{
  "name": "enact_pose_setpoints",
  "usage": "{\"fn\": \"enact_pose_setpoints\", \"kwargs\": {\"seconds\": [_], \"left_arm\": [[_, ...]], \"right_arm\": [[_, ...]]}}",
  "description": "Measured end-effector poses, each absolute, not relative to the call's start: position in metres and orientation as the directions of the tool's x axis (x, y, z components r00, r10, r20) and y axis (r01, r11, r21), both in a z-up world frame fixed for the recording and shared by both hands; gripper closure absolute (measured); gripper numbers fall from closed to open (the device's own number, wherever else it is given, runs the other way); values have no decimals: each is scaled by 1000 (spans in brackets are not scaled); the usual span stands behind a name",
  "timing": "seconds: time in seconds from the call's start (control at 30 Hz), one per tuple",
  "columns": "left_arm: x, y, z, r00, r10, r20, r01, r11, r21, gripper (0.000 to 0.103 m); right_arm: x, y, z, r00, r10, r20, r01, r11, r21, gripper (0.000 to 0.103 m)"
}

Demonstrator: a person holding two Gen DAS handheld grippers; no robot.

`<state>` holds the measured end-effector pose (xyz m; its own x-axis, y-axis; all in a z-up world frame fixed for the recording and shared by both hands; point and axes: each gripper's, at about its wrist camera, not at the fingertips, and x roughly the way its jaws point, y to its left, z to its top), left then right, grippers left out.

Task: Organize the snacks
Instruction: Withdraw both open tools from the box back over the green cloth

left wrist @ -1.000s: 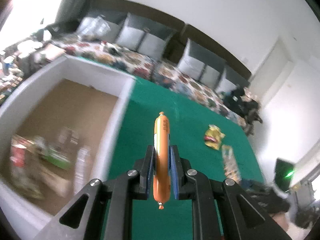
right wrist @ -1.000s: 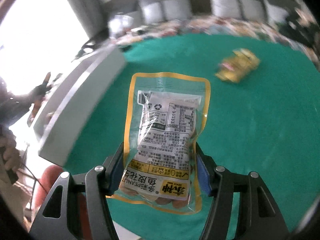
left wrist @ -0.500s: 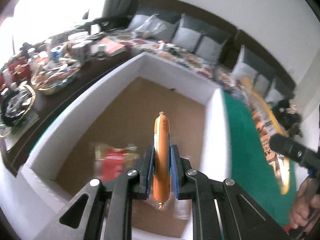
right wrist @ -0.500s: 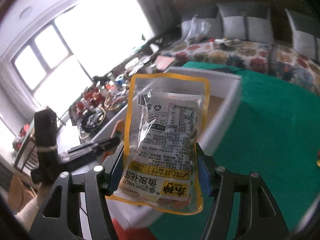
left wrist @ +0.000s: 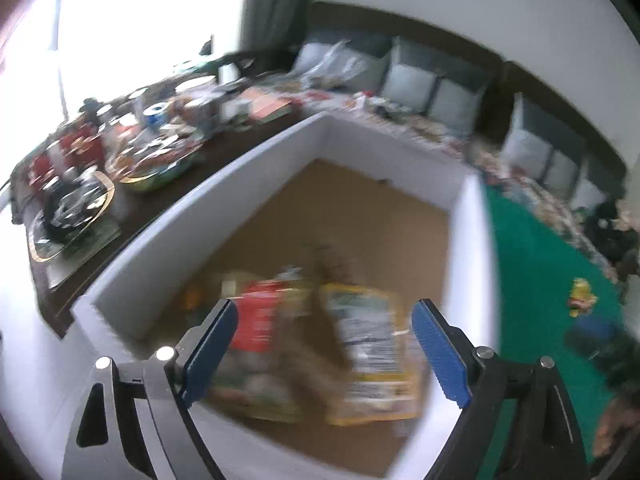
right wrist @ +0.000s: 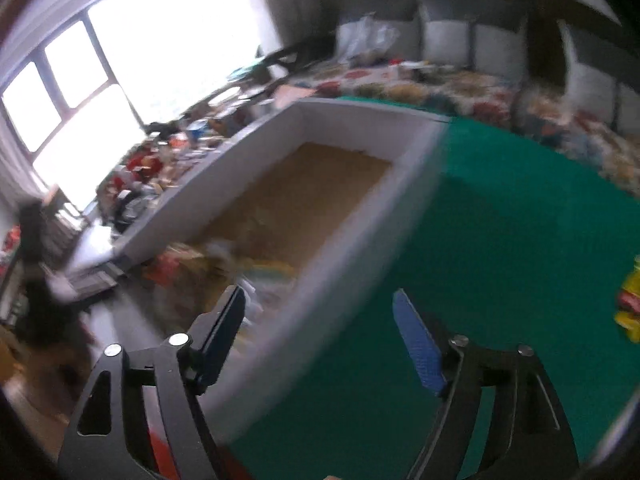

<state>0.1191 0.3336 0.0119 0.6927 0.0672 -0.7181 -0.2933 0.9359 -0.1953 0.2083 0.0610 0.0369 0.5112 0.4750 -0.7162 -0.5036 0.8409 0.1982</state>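
Now the left tool [left wrist: 324, 350] is opening, with nothing pressed between its blue pads [left wrist: 439, 354], and it hangs above the white box [left wrist: 168, 224]. Below it, blurred snack packets lie on the brown floor of the box, among them a yellow-edged peanut bag [left wrist: 372, 354] and a red packet [left wrist: 260, 320]. The right tool [right wrist: 320, 338] is opening too, empty, over the near box wall [right wrist: 320, 312] and the green worktop [right wrist: 500, 248]. A yellow snack [right wrist: 630, 300] lies on the worktop, well apart.

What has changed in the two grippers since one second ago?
The left gripper let go of the sausage and the right gripper released the peanut bag, now in the white box; both jaws are opening, empty. The yellow snack stays on the green cloth.
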Motion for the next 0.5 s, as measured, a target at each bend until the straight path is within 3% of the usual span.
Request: {"fn": "enact_pose_setpoints", "kwargs": {"seconds": [0.23, 0.37, 0.5], "left_arm": [[139, 194, 38, 738, -152, -657, -32, 965, -260, 4], [170, 93, 15, 633, -311, -709, 124, 944, -304, 3], [198, 6, -26, 545, -350, -762, 183, 937, -299, 3]], "right_arm": [[172, -134, -34, 591, 233, -772, -200, 970, 140, 20], [173, -216, -58, 580, 97, -809, -91, 994, 55, 20], [186, -277, -67, 606, -46, -794, 17, 999, -45, 20]]}}
